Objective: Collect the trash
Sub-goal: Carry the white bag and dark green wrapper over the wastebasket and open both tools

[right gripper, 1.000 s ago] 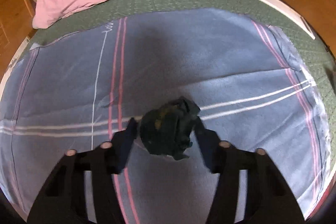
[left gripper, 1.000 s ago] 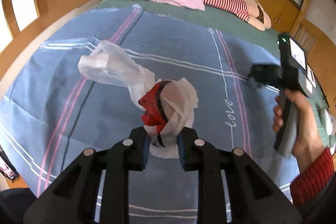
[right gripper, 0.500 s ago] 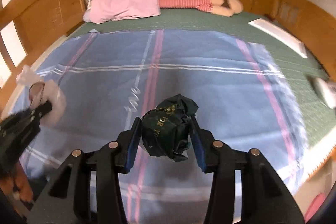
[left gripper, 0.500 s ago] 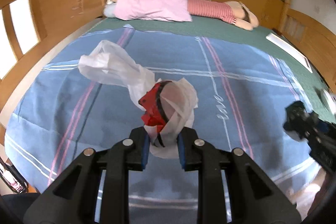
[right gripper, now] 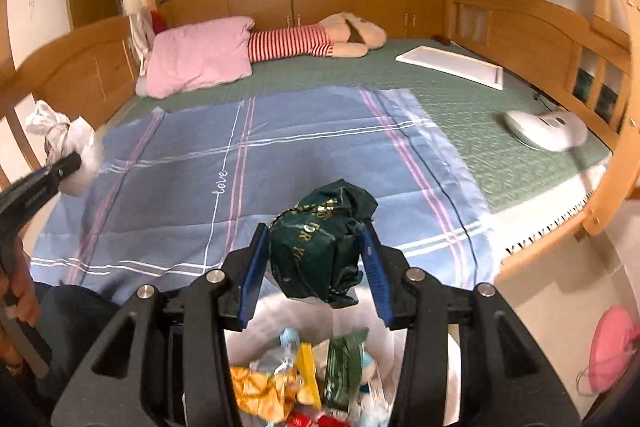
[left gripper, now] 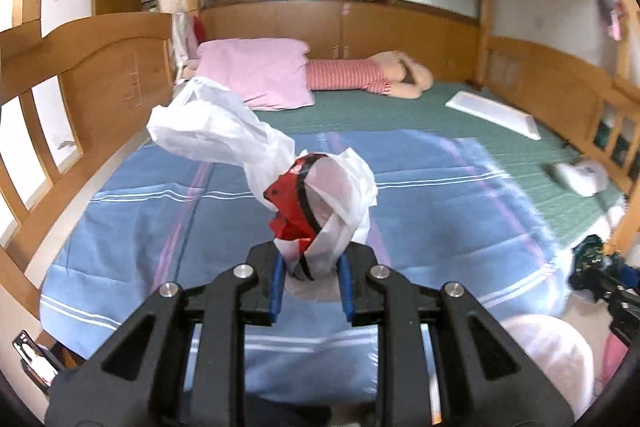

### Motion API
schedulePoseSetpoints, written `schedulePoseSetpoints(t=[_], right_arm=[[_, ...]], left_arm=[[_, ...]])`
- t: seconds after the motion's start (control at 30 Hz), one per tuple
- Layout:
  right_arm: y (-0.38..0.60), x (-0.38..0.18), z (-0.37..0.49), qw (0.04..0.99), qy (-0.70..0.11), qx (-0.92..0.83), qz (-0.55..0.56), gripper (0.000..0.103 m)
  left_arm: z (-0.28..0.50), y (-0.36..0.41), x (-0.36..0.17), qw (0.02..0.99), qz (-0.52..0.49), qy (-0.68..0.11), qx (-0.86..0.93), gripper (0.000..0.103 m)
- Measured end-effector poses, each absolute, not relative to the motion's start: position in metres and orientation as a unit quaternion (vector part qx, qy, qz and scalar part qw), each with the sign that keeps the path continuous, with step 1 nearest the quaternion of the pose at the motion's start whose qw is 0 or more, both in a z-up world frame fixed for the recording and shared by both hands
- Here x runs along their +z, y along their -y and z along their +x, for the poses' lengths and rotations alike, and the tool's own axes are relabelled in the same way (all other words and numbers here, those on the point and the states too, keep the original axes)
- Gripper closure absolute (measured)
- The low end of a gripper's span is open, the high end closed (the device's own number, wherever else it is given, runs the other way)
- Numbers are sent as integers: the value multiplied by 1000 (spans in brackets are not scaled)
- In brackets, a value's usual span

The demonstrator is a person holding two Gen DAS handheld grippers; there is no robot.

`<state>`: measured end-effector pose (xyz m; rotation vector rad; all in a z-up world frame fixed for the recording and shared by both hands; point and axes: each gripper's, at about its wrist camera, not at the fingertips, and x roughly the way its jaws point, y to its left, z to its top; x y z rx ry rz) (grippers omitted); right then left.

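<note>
My left gripper is shut on a white plastic bag with a red and black wrapper inside, held above the near edge of the bed. It also shows at the left of the right wrist view. My right gripper is shut on a crumpled dark green wrapper with gold lettering. It hangs over a trash bin lined with a clear bag that holds several colourful wrappers. The green wrapper also shows at the far right of the left wrist view.
A blue striped blanket covers the near part of the green mattress. A pink pillow, a striped plush doll, a white flat box and a white device lie on the bed. Wooden rails surround it. A pink object lies on the floor at right.
Both grippers have drawn back from the bed and tilted up, each keeping its trash. The right gripper now hangs over the trash bin, which has come into view below it.
</note>
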<state>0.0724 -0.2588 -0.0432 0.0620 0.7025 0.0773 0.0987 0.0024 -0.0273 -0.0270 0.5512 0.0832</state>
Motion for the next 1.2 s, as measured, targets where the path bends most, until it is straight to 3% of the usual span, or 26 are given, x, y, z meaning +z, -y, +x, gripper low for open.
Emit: schedulePoseSetpoints(t=[0.27,0.6,0.93,1.0,1.2], right_arm=[[271,-27,27,952,-300,29,51,57],[269,-26,24,949,-309,34,51,57],[281,-84,16,900,-430,47,59,57],[285,-101,16,885,-457,49,77,55],[296,-111,17,873,-475,34,104,31]], left_arm=[[64,24,-17,964,15,-264,24,80],[64,20,-17,963,13,-268,28,80],[57,50,-33,947,47,-311,-72,80],[54,66,-41,939,70,-320,-101,80],[44,100,-58,922,121,-333,-157,79]])
